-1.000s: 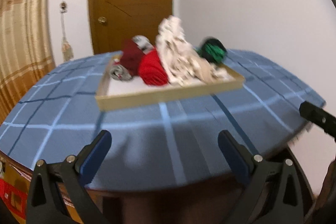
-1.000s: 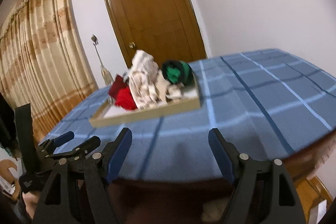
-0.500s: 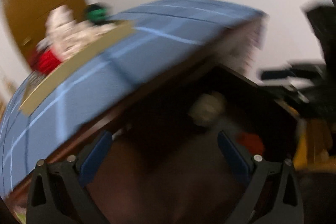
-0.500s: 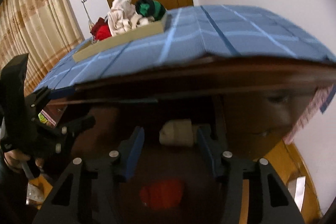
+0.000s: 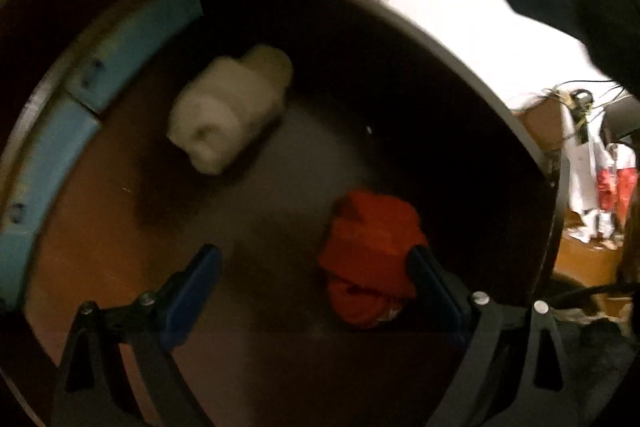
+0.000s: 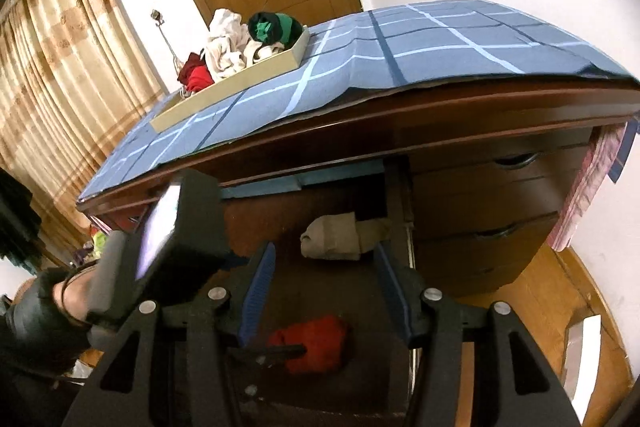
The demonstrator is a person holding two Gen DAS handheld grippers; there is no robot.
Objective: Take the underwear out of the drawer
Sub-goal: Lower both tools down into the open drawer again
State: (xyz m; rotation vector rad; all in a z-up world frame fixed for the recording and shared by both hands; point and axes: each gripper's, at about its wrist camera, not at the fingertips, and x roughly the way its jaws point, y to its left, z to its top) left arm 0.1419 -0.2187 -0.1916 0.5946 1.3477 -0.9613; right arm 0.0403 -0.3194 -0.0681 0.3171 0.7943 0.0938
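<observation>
The left claw [image 5: 312, 279] is closing, not yet pinching the crumpled red cloth underwear [image 5: 370, 259] touching its right pad, low in the dark wooden drawer [image 5: 460, 131]. Move right so both pads wrap it. The right claw [image 6: 324, 291] hangs half open, empty.

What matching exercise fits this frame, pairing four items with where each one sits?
Column one:
1. red bundle
2. cream roll
3. green and black roll
4. left gripper

Column two:
A. in the shallow tray on the checked cloth
B. deeper in the open drawer, near its blue-taped edge
C. pointing down into the drawer, jaws closing with nothing pressed between them
D. near the drawer's front, beside one blue pad

Pairs: 1-D, 2-B, 3-A, 4-C
</observation>
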